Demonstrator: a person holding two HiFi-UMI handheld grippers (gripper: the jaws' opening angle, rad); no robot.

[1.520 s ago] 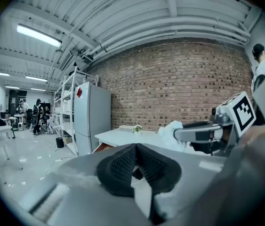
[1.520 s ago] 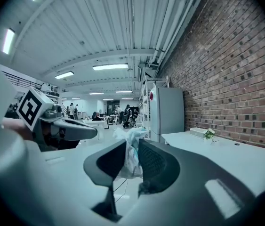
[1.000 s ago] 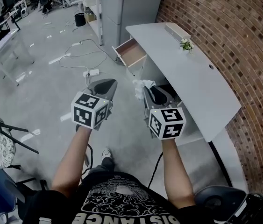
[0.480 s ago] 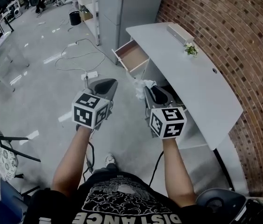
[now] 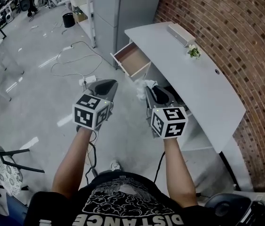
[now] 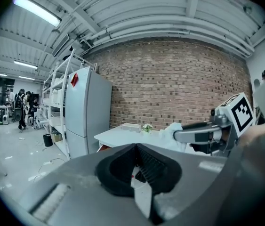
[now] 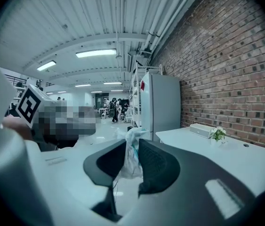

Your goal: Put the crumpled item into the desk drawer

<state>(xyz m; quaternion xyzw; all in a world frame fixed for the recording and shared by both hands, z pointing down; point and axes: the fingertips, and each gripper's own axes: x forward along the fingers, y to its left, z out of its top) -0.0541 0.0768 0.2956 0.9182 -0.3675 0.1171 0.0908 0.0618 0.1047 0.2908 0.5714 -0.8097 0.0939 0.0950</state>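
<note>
A crumpled white item [image 5: 142,87] [image 7: 132,152] is pinched between the jaws of my right gripper [image 5: 147,89] [image 7: 133,155], which is shut on it in mid-air beside the desk. The grey desk [image 5: 203,86] runs along the brick wall; its drawer [image 5: 131,59] is pulled out at the far end, wooden inside showing nothing in it. My left gripper [image 5: 105,86] [image 6: 134,166] hovers to the left over the floor, jaws together with nothing between them. From the left gripper view the right gripper [image 6: 203,134] shows with the white item [image 6: 172,131] at its tip.
A small potted plant [image 5: 194,52] and a flat white box [image 5: 178,33] sit on the desk's far part. A tall grey cabinet [image 5: 123,13] stands beyond the drawer. Cables and a power strip [image 5: 87,79] lie on the floor. A chair [image 5: 3,173] is at lower left.
The view has shifted forward a little toward the desk and drawer. Both grippers keep the same pose, the white item still held in the right one.
</note>
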